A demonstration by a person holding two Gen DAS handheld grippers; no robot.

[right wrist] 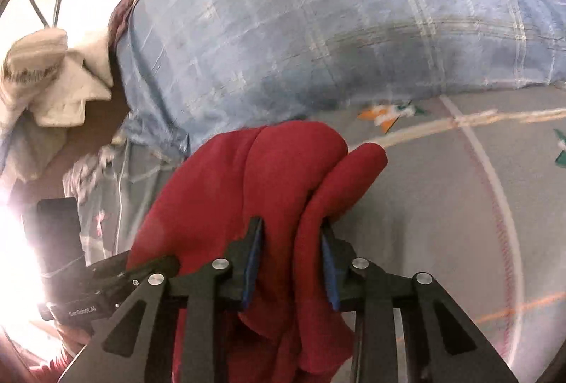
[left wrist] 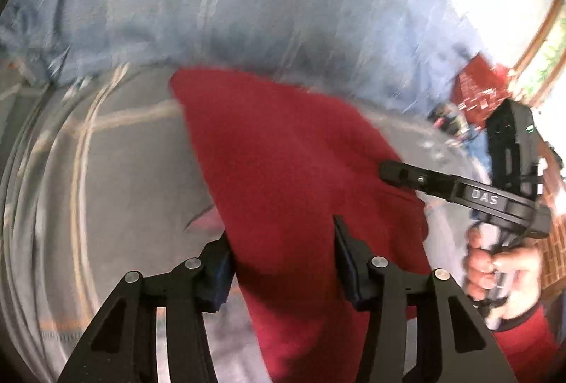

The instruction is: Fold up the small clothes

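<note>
A: Left wrist view first. What is between the fingers of the left gripper [left wrist: 283,248]?

B: A red garment [left wrist: 293,170]. It runs up from between the two black fingers and spreads to a wide edge at the far side, over a grey patterned bedsheet [left wrist: 106,170]. The jaws stand partly apart with the cloth filling the gap; the picture is blurred, so I cannot tell whether the pads press on it.

A: And to the right in that view?

B: The right gripper, held by a hand [left wrist: 502,277] in a red sleeve. Its finger lies against the right side of the garment.

A: What does the right wrist view give?

B: The right gripper [right wrist: 292,259] has its blue-padded fingers closed on a bunched fold of the same red garment [right wrist: 269,178], which bulges out beyond the tips. The left gripper's finger pokes in at the near left, beside the cloth.

A: Beyond the garment?

B: A blue checked pillow [right wrist: 336,29] lies on the far side of the bedsheet [right wrist: 442,188], and pale cloths [right wrist: 53,75] are heaped at the far left.
</note>
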